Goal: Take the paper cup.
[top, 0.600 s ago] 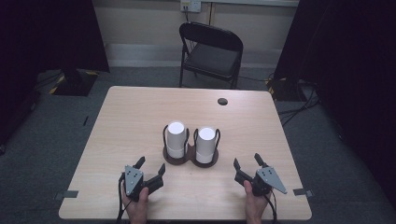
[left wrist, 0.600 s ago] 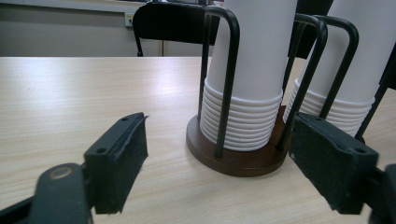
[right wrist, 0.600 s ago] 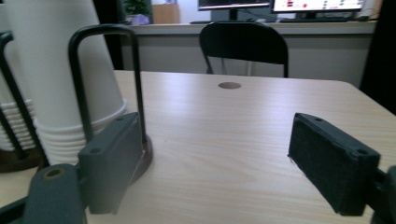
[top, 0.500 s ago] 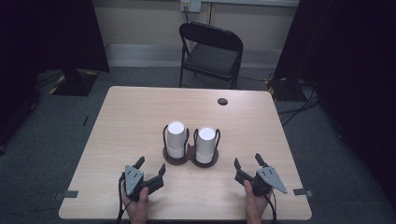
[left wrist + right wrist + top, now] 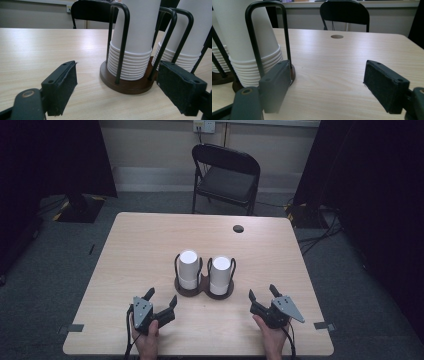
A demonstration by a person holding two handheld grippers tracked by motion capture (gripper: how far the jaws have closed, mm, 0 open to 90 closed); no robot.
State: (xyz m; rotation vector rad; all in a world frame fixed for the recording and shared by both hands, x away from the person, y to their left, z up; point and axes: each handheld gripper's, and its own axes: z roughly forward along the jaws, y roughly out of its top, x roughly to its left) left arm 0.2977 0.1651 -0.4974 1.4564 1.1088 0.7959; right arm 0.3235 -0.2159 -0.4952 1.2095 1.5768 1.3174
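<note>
A person's two hand-held grippers rest at the near edge of a pale wooden table (image 5: 135,245), both facing a dark wooden cup holder (image 5: 204,289) at its middle, in which two stacks of white paper cups stand upside down inside black wire loops. Set against the high-view pictures of half a second before, nothing has shifted: both hands lie where they lay, and the holder has not been touched. The left gripper (image 5: 161,301) has its jaws spread wide with nothing between them; from its own camera the left stack of cups (image 5: 136,37) rises just ahead and slightly right of centre, its rolled rims banded above the round base. The right gripper (image 5: 262,294) is likewise open and empty-handed (its near jaw stands in front of the holder's rim in its own view, though whether it touches cannot be told), with the right stack of cups (image 5: 244,37) to its left. Both stacks sit side by side, upright and caged, near the grippers but apart from them in the high view. A black folding chair (image 5: 225,172) stands beyond the far edge, and a small round cable hole (image 5: 238,228) marks the tabletop. The stillness suggests the work has not yet begun: the likely first move is a reach forward to a stack, one gripper perhaps steadying the holder.
</note>
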